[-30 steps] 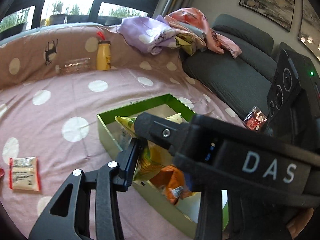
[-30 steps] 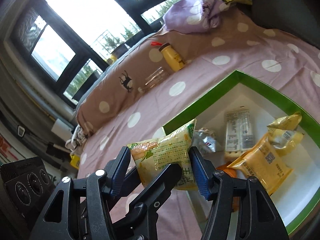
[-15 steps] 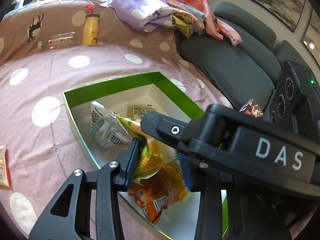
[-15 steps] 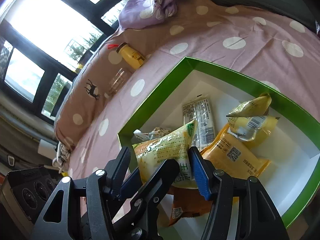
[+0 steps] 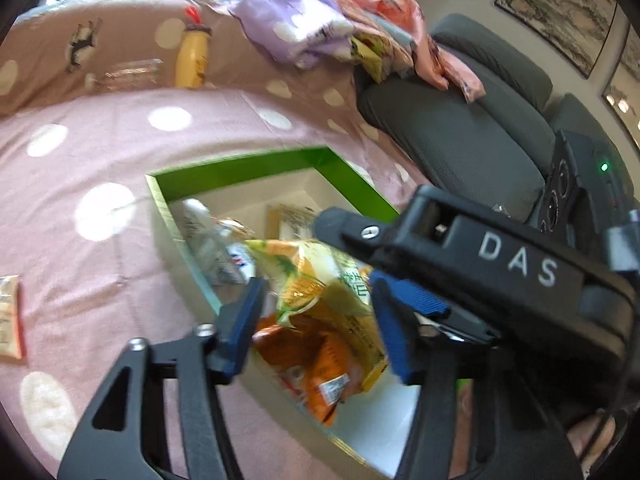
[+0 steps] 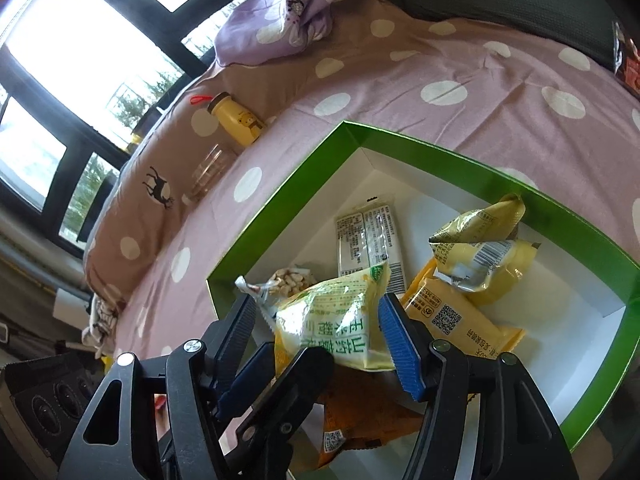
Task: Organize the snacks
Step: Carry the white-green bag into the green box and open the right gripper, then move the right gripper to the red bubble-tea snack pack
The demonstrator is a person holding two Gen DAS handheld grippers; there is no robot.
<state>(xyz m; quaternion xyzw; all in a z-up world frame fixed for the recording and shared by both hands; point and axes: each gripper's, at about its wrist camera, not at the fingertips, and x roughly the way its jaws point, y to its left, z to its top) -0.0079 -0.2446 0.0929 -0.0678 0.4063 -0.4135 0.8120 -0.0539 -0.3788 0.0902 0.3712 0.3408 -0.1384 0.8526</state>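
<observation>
Yellow-green crinkly foil snack packet (image 6: 336,320) sits over the near corner of the green-rimmed white cardboard box (image 6: 440,148), on top of an orange packet (image 6: 360,412).

Right gripper (image 6: 320,324) straddles it. The 3 o'clock pad touches the bag and there's a sliver of gap at 9 o'clock, so I can't tell if it's actually pinched. Left gripper (image 5: 316,320) has its jaws spread, with the same bag loose between them.

My read on handling: light, air-puffed, slick film, contents crushable. I'd grip the flat crimped seam at 12 o'clock with light squeeze, not the belly.
</observation>
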